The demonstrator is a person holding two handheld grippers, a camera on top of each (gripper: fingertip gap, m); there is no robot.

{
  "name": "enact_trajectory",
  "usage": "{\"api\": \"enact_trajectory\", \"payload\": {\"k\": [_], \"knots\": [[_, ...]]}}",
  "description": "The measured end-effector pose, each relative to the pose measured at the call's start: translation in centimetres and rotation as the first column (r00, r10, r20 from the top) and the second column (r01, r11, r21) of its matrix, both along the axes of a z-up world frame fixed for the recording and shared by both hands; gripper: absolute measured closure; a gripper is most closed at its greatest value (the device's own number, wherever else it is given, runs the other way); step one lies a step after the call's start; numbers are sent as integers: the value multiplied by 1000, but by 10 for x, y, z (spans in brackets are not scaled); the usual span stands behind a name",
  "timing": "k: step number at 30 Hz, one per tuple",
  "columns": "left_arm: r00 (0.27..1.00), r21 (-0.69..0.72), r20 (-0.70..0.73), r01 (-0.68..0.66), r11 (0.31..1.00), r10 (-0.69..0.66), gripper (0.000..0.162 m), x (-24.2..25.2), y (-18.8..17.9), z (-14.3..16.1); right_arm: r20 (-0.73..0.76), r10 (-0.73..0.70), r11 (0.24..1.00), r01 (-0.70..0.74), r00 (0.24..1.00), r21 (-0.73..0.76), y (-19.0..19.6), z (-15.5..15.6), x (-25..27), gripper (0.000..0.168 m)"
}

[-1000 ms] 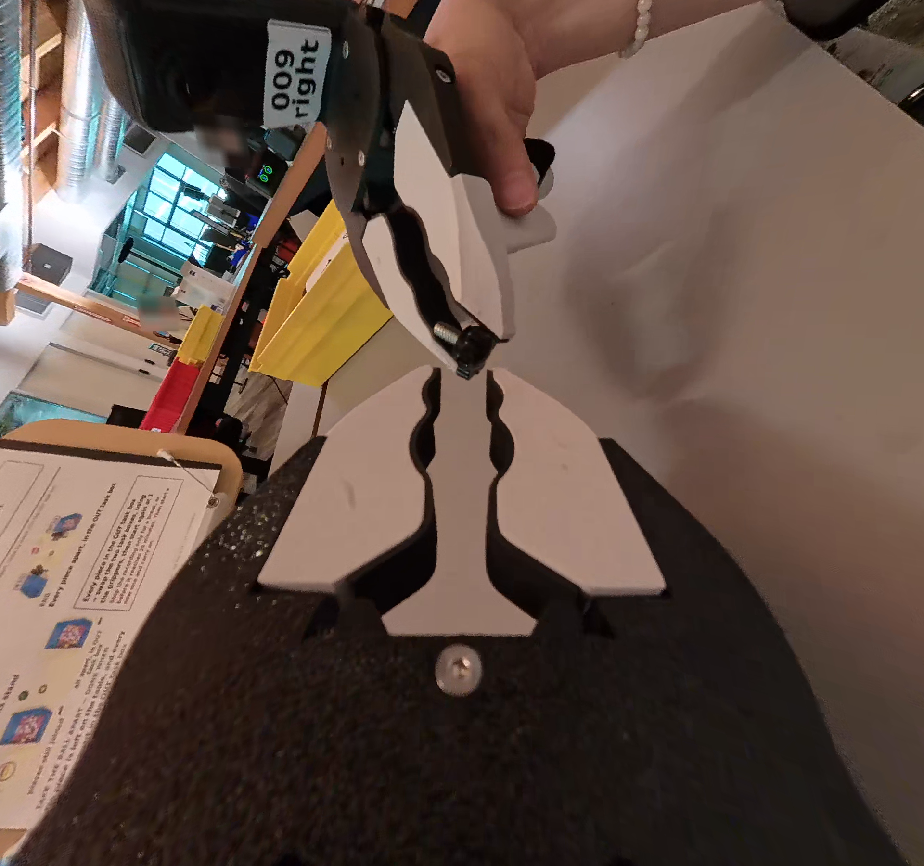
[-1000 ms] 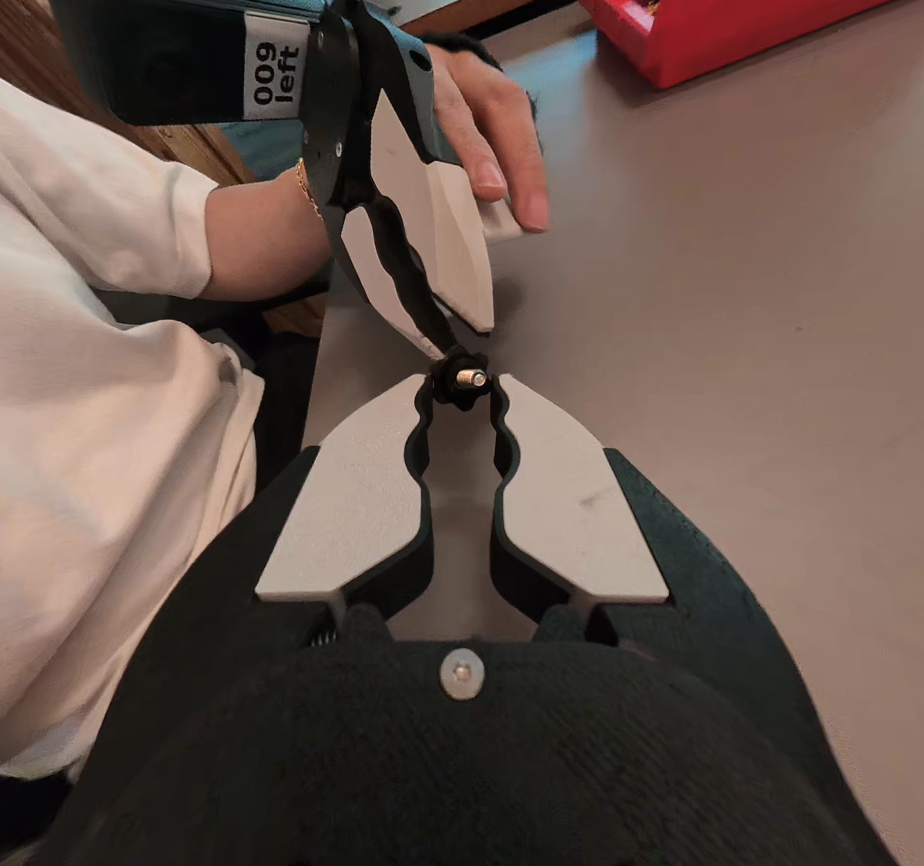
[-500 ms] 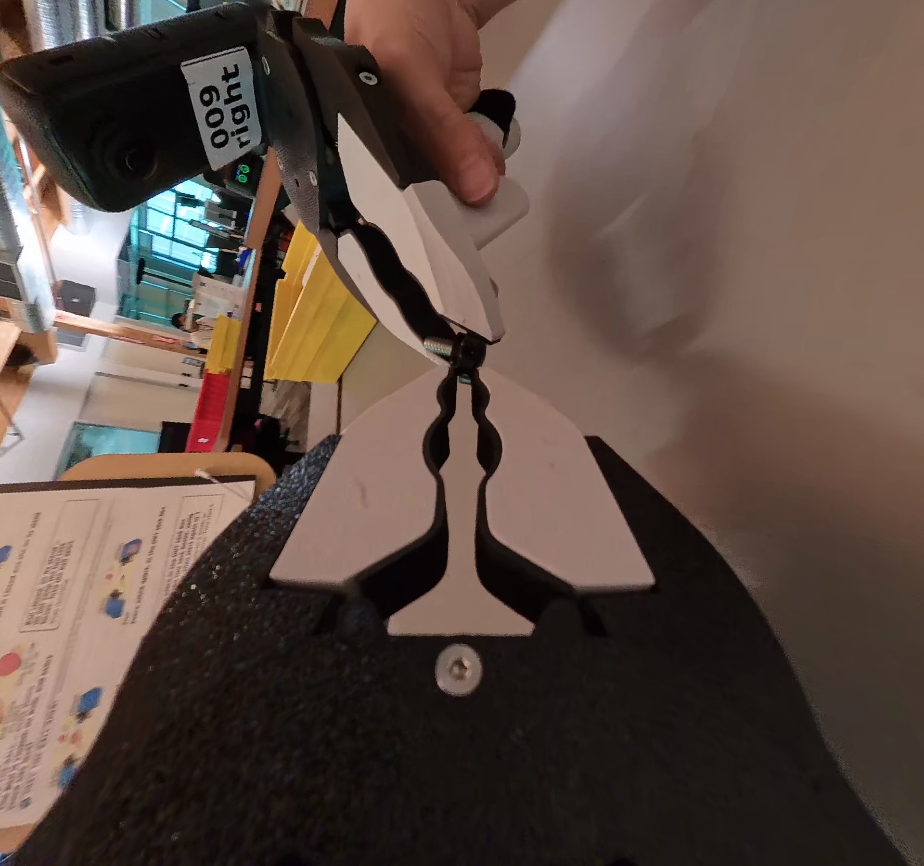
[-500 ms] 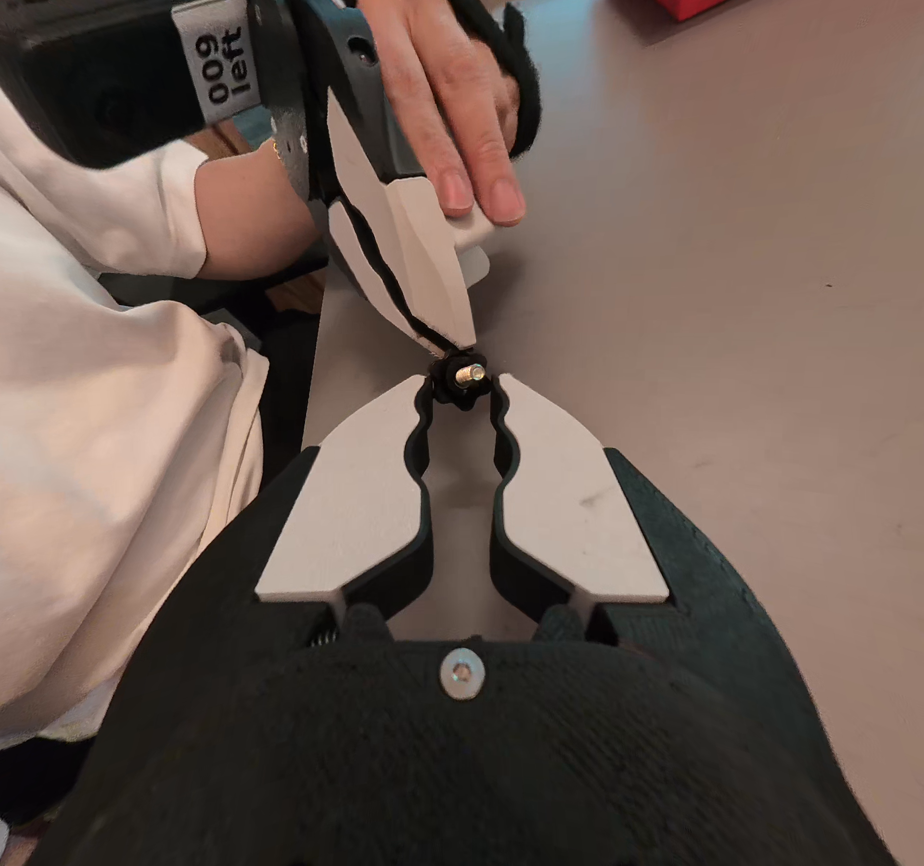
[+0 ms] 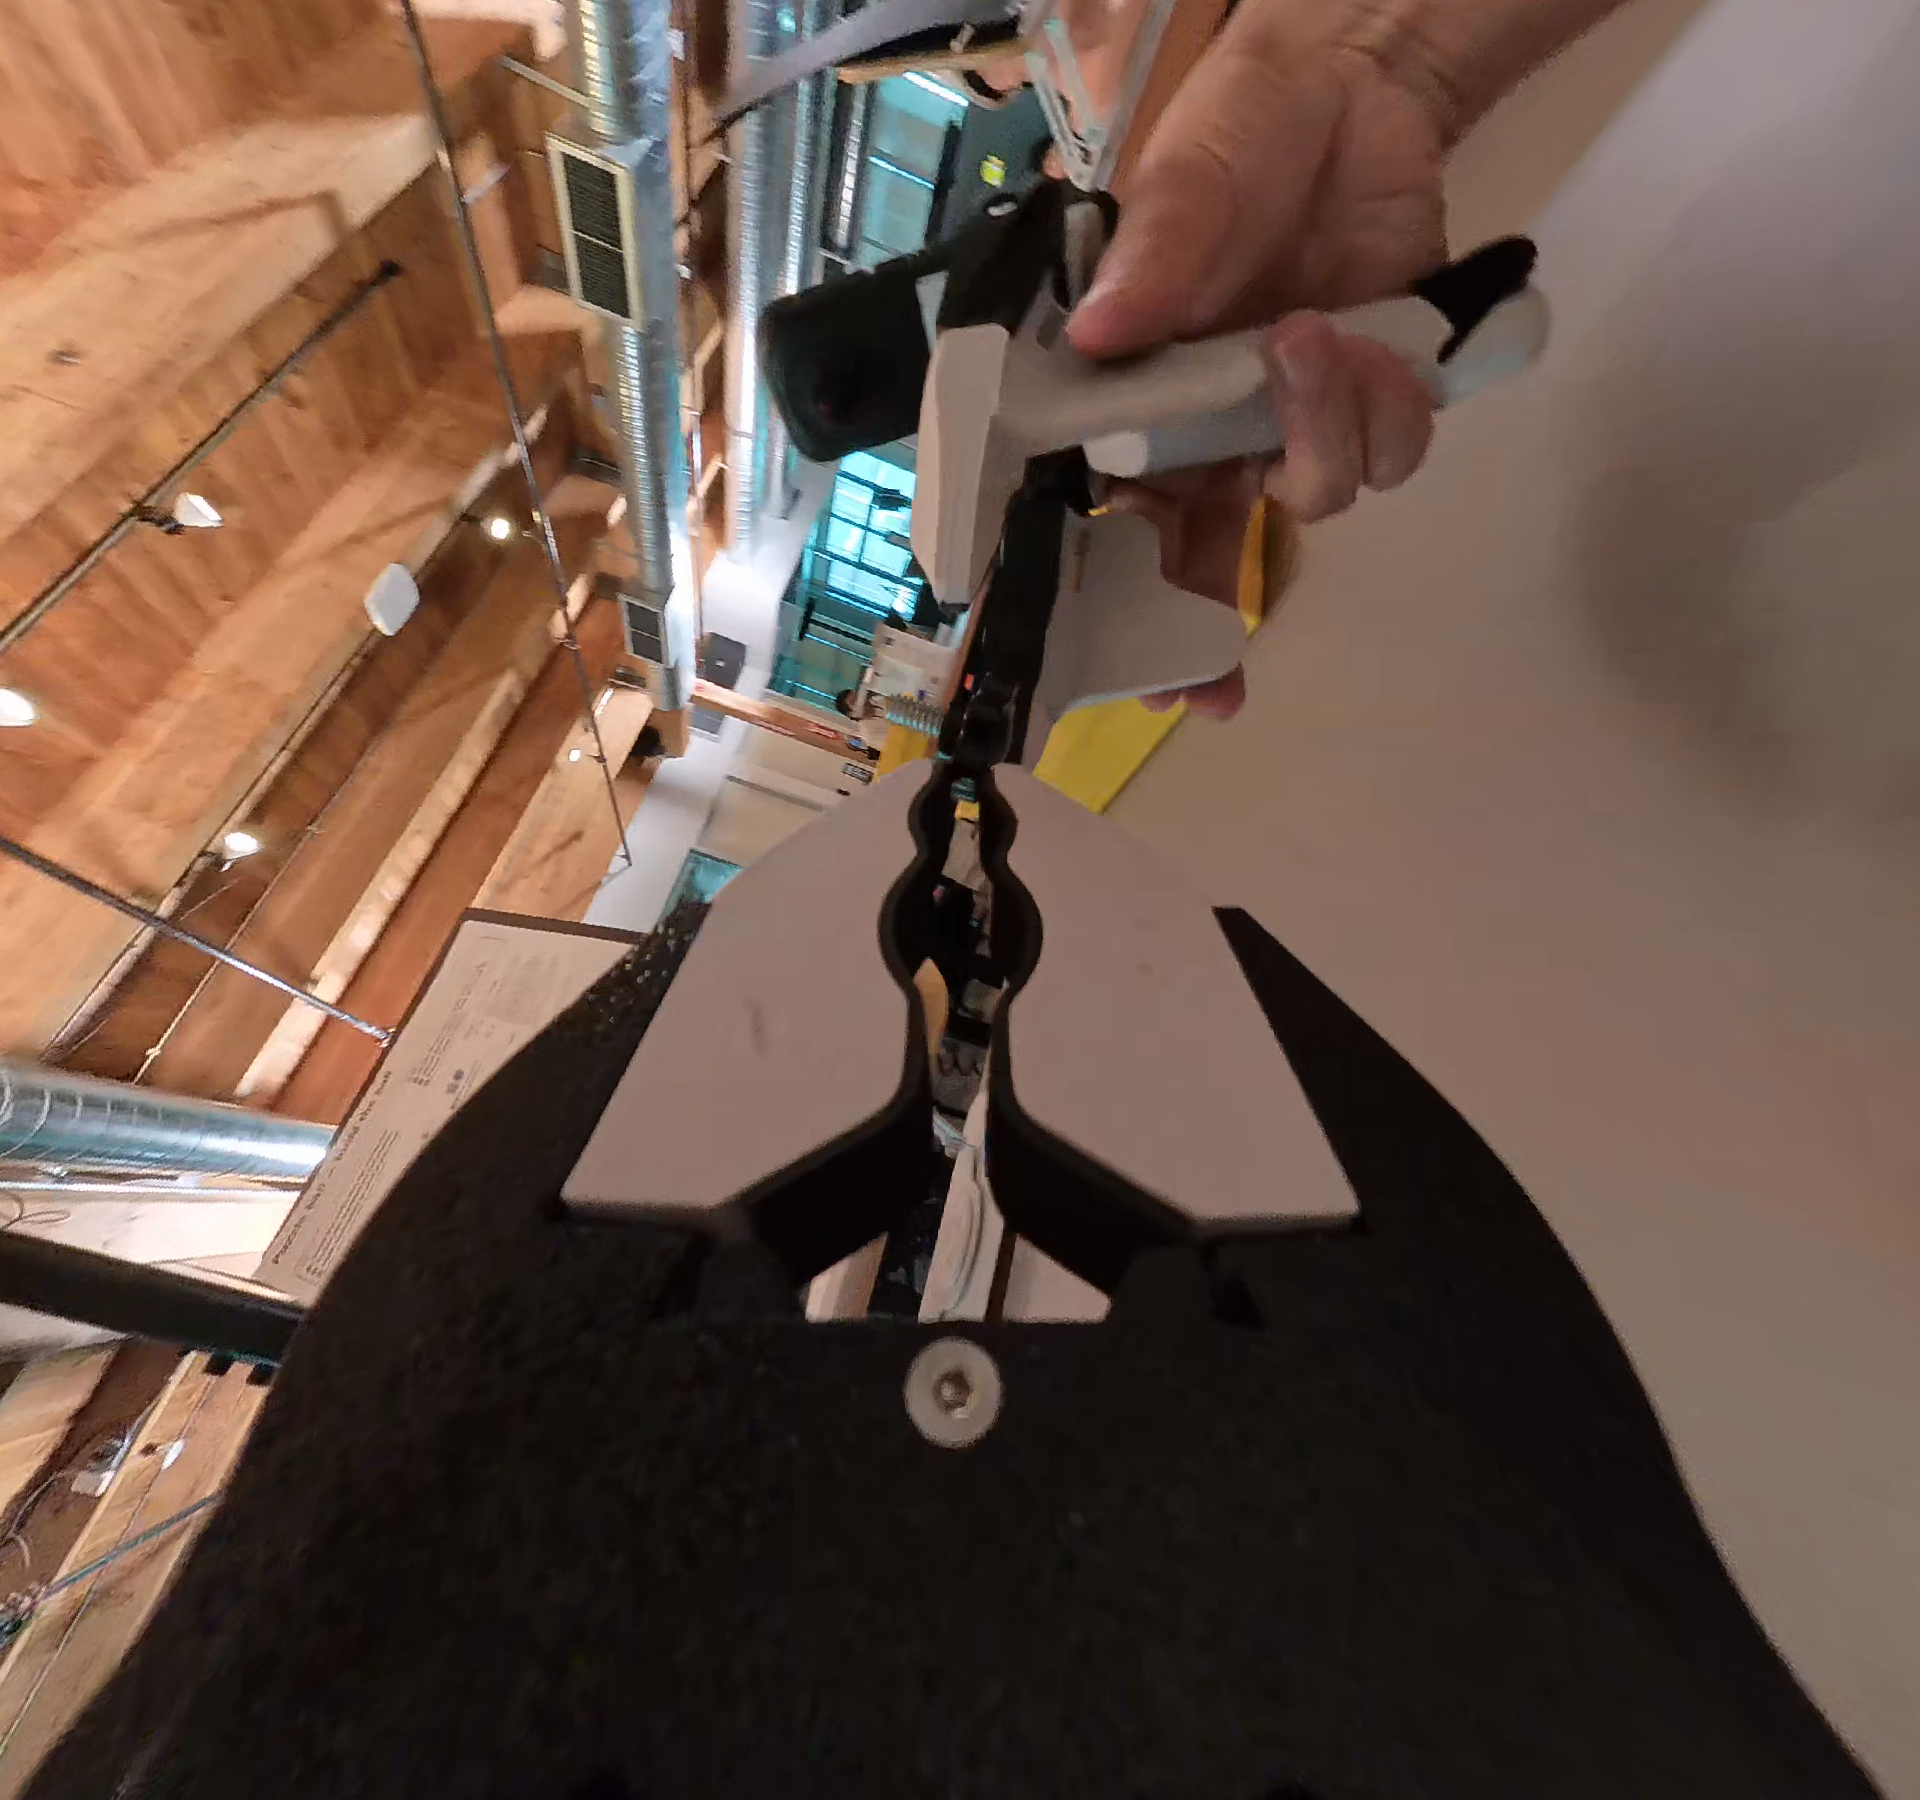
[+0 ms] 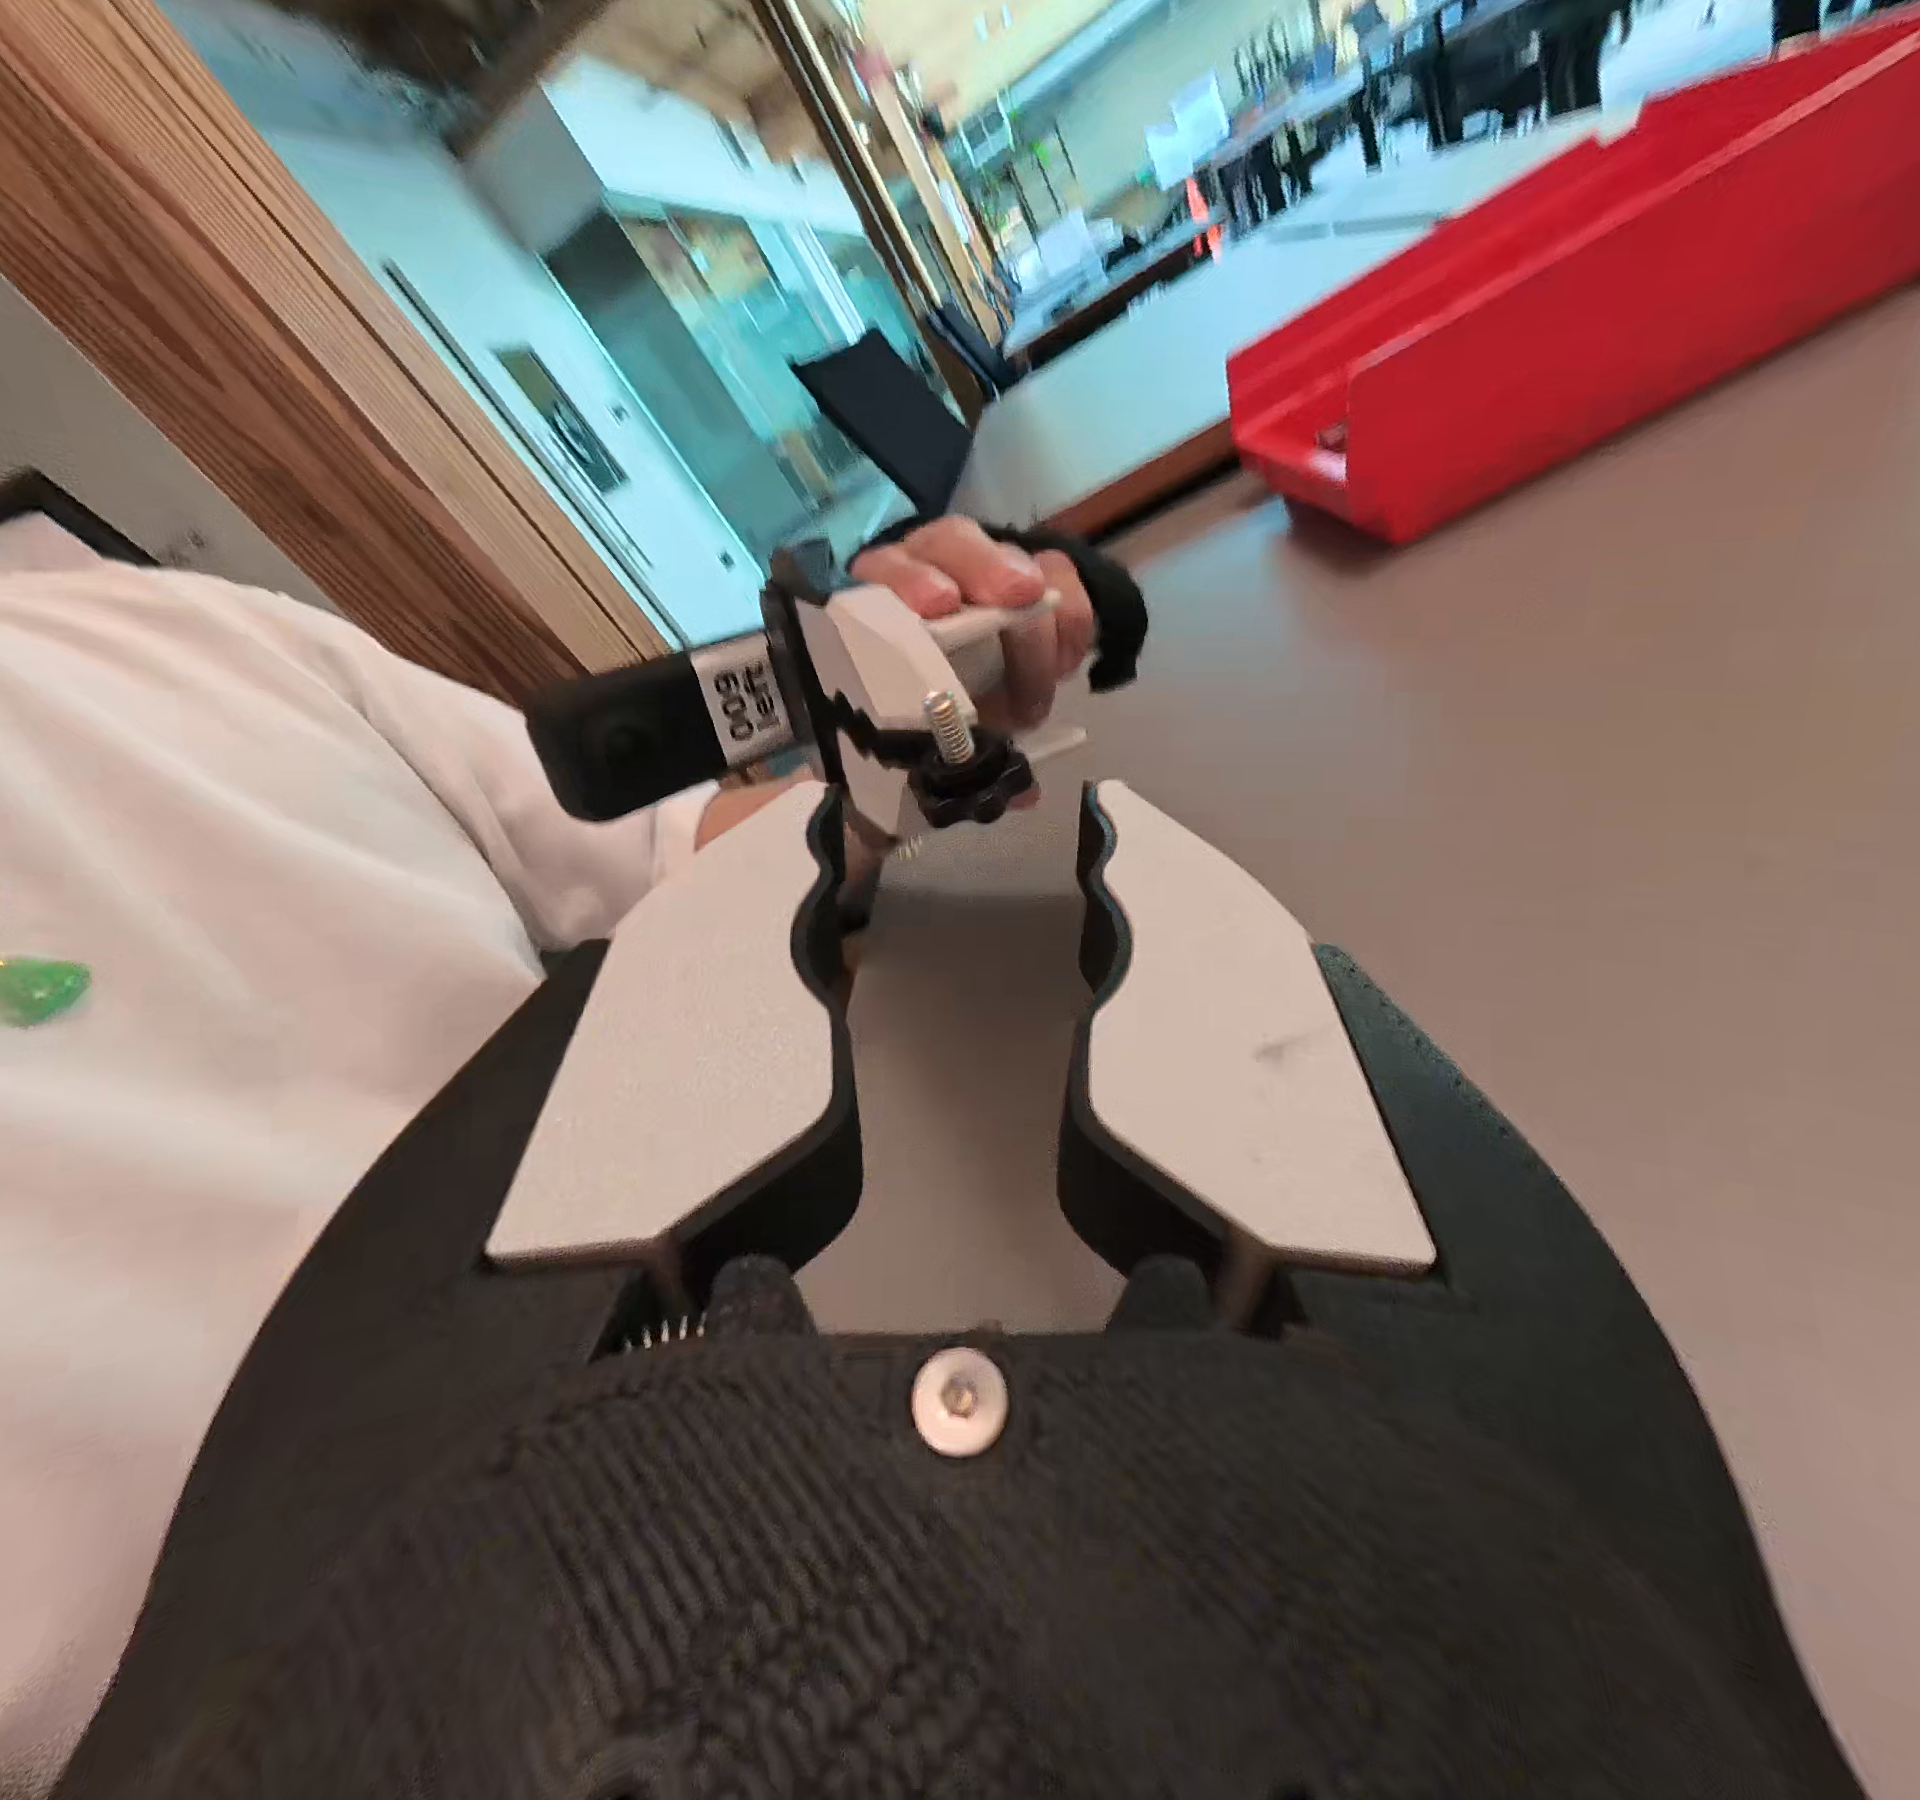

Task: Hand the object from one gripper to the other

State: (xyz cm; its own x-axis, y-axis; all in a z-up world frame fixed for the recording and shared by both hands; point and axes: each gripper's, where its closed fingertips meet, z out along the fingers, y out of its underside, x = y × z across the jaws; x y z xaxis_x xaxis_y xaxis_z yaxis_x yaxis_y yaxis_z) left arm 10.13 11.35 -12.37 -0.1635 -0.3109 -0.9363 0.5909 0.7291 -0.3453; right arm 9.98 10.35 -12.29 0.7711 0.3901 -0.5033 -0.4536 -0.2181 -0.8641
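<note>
Right claw (image 6: pixel 956 792): jaws spread wide, nothing between the pads and nothing touching them.

Just past its tips, a bit left of centre: the object, a black star knob (image 6: pixel 971 786) with a threaded stud pointing up and away. It's close to the right claw's left tip but clear of it.

Left claw (image 5: pixel 971 765): jaws narrow, pinched on the knob right at the tips. Stud sticks out to the left of the claw in its own view. Both views agree the grip is on the knob body, not on the thread.

Beyond the left claw: the person's right hand (image 5: pixel 1247 223) on the other gripper's handle, gripper seen nearly edge-on.

Far field: grey bench (image 6: pixel 1507 867) under both claws, red bin (image 6: pixel 1610 348) ahead-right of the right claw.

Status, my read:
- Knob sits in exactly one claw (left), and the other is fully released.
- If the transfer is right→left, it's done bar separating the claws.
- If it's left→right, the receiving claw is open and roughly lined up, but it's not around the knob and hasn't closed on it.
- These frames alone don't give the direction.
</note>
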Motion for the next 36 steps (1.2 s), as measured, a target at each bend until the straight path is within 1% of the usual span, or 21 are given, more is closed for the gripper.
{"api": "enact_trajectory", "payload": {"k": [1,3,6,8,9,11,13,17,18,20,23,26,28,29,30,31,32,33,34,35,36], "knots": [[1000,-26,16,4,1000,-4,158,-1,0,4,4,-15,999,15,1000,28,1,4,1,127],[999,-62,43,11,998,-8,158,-2,-1,9,77,-48,998,46,996,38,5,2,2,128],[996,-78,88,-8,997,14,158,-2,0,14,180,-47,997,36,983,67,8,2,-7,132],[996,-88,87,-8,996,15,158,-2,1,15,220,-72,994,53,973,92,12,5,-8,145],[995,-96,96,-12,995,22,158,-2,3,16,237,-93,991,67,967,113,14,8,-8,145],[995,-101,99,-17,995,27,158,-1,5,18,259,-122,988,92,958,123,17,9,-7,145],[993,-92,112,-27,995,37,158,-1,7,18,277,-148,985,117,949,125,19,9,-5,136],[992,-69,116,-33,997,41,158,-1,6,16,248,-158,980,121,956,157,18,17,-5,138],[993,-70,114,-32,997,40,158,-1,6,16,252,-159,980,121,955,159,17,17,-4,144],[993,-69,109,-38,997,45,158,0,6,15,288,-160,981,119,944,154,17,16,-4,144],[999,-98,1,-52,994,53,156,5,8,8,405,-200,977,152,892,148,18,10,1,144],[973,-223,-231,-39,974,-14,140,8,9,1,544,-272,962,210,794,174,18,8,10,145],[901,-361,-424,-78,929,-89,133,12,12,-2,614,-317,948,229,723,220,16,11,15,145],[835,-445,-529,-118,888,-154,132,13,13,-4,633,-332,943,232,700,238,14,13,16,145],[737,-529,-628,-169,832,-249,132,13,12,-6,646,-330,944,222,688,245,13,14,15,145],[617,-608,-691,-213,765,-377,130,10,8,-6,665,-341,940,218,665,263,13,15,15,145],[490,-681,-704,-261,684,-514,130,6,4,-3,689,-354,935,213,633,284,13,16,15,145],[373,-741,-671,-303,600,-640,130,2,0,3,716,-339,940,188,611,284,13,13,11,145],[274,-784,-612,-333,524,-742,132,-3,-3,10,739,-321,946,172,592,273,14,10,8,145],[205,-797,-568,-379,470,-797,131,-4,-3,12,757,-322,946,174,569,272,16,8,8,145],[162,-795,-544,-413,444,-823,134,-3,-2,11,770,-314,949,165,556,268,17,6,6,145]]}}
